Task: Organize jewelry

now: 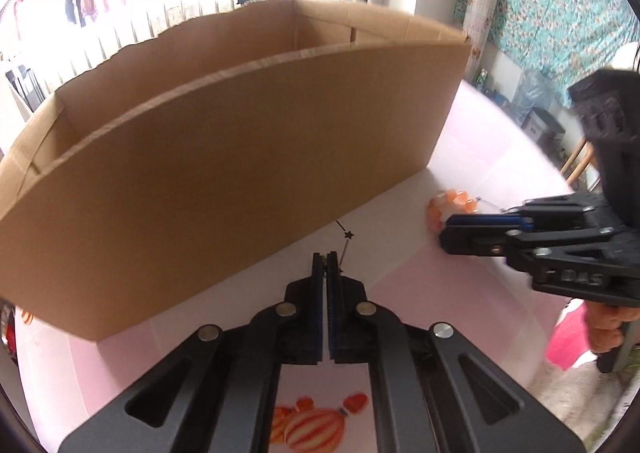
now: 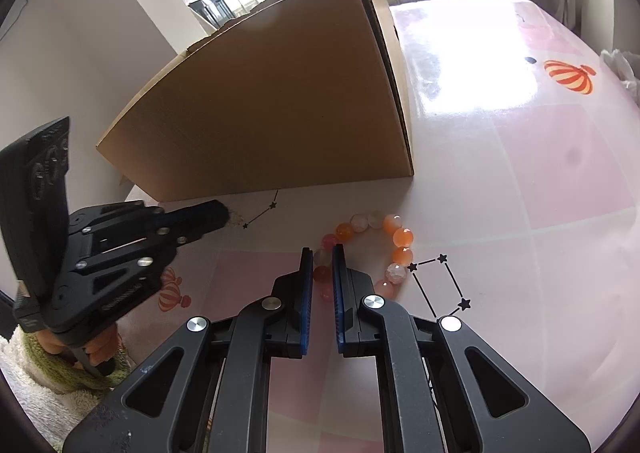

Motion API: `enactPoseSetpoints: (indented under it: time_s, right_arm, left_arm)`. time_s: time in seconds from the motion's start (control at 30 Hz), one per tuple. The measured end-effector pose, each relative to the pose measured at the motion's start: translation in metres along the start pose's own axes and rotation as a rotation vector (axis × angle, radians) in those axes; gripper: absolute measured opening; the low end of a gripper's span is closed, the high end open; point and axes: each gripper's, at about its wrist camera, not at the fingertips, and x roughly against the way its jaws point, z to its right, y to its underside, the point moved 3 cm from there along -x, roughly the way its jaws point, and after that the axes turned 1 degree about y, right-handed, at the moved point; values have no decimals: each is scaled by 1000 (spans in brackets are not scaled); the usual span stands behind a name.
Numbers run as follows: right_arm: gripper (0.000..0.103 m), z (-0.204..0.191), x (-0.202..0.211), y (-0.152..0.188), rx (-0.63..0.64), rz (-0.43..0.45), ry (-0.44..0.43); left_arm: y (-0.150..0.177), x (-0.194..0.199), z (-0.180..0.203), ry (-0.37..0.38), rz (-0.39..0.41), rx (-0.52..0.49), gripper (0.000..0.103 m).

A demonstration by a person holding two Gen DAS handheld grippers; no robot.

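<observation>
Pink tabletop [image 2: 560, 173] w/ a tall cardboard box [image 1: 224, 173] at the back. Right gripper [image 2: 322, 253] is clamped on an orange bead bracelet [image 2: 402, 239] lying just in front of the box. Left gripper [image 1: 325, 257] is closed tight nr the box base; can't tell if it holds anything. Beads look hard, smooth, slippery, strand floppy; pinch across one bead

Both point steeply downward: the left hand-held gripper [image 1: 326, 255] fully closed, the right hand-held gripper [image 2: 322, 253] nearly closed.
</observation>
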Motion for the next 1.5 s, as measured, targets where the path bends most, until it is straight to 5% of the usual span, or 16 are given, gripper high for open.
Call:
enactPoseSetpoints:
  time_s: [0.17, 0.33, 0.47, 0.97, 1.13, 1.3, 1.5]
  right_arm:
    - [7, -2, 6, -2, 1, 1, 6]
    - [7, -4, 6, -2, 8, 0, 17]
    - [7, -7, 7, -3, 10, 0, 21]
    - [7, -13, 9, -5, 20, -2, 38]
    - [7, -13, 10, -5, 22, -2, 38]
    - [7, -13, 10, -6, 21, -3, 36]
    - [7, -12, 10, -6, 24, -4, 36]
  left_arm:
    - [6, 35, -16, 181, 63, 138, 1]
    - [10, 35, -29, 208, 53, 276, 1]
    - [16, 29, -42, 338, 39, 394, 1]
    - [29, 26, -68, 215, 35, 469, 2]
    - [28, 31, -70, 269, 74, 483, 2]
    - [26, 35, -66, 346, 77, 487, 33]
    - [25, 31, -55, 241, 41, 391, 36]
